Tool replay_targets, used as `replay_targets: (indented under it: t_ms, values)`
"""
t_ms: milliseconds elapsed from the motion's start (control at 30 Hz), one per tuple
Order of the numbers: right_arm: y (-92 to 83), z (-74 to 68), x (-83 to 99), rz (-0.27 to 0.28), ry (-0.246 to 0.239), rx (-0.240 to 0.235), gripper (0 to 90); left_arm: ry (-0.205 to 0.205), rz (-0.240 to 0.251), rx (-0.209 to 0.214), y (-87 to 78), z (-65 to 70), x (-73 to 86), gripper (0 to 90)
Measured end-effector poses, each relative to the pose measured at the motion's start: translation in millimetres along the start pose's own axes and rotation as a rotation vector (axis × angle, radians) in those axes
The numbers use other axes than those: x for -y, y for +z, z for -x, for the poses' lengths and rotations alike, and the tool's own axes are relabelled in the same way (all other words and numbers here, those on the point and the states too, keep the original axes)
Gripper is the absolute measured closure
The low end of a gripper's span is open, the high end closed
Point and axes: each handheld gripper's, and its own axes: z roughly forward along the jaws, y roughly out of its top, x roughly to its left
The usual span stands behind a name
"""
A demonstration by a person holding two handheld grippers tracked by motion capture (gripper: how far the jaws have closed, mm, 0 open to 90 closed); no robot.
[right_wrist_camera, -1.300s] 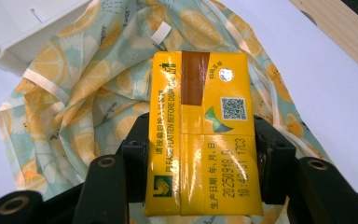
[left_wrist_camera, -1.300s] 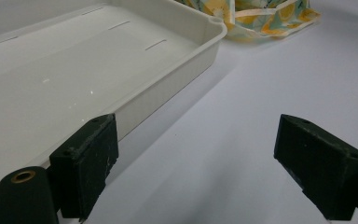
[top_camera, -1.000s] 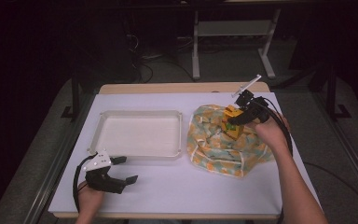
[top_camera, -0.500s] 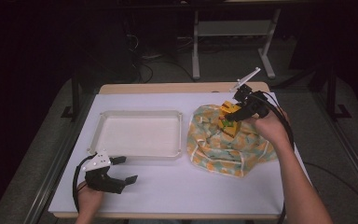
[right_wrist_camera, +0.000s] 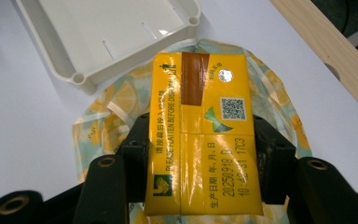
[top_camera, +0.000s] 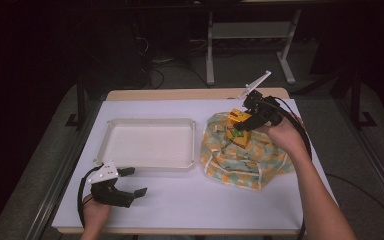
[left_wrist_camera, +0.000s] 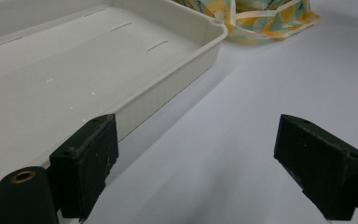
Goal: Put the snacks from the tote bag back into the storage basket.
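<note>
One yellow rectangular drink carton (right_wrist_camera: 204, 135) clamped in the right gripper (right_wrist_camera: 200, 154), its base hidden, one lemon-print fabric bag (top_camera: 240, 155), one white plastic tray (top_camera: 150, 142), left gripper (left_wrist_camera: 205, 163) gaping, holding nothing.

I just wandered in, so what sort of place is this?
Probably a lab or workshop bench for recording handling work: a white-topped table in a dark room, loose cables on the floor, metal stand legs behind, and a person working a hand-held gripper.

- The right gripper (top_camera: 244, 126) grips a yellow carton (top_camera: 240, 123) above the patterned bag (top_camera: 240, 162).
- The left gripper (top_camera: 130, 182) rests open near the white tray (top_camera: 150, 142).
</note>
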Motion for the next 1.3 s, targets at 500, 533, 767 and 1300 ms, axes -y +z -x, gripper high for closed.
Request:
replay_targets:
  t_ms: [500,533,767,1300]
  values:
    - [-5.5,-12.9,-14.2,0.019,-0.045,-0.014,48.8,-0.001,-0.001,0.0,-0.9,0.2,-0.1,13.5]
    - [-5.4,-13.6,-15.0,0.02,-0.049,-0.018,48.8,-0.004,0.0,0.0,-0.9,0.3,-0.1,13.5]
    - [-4.1,-18.7,-20.5,0.026,-0.075,-0.033,48.8,-0.003,-0.001,0.0,-1.0,0.1,-0.1,13.5]
    - [-2.2,-33.1,-35.3,0.038,-0.126,-0.059,48.8,-0.002,0.003,0.001,-1.3,0.1,-0.1,13.5]
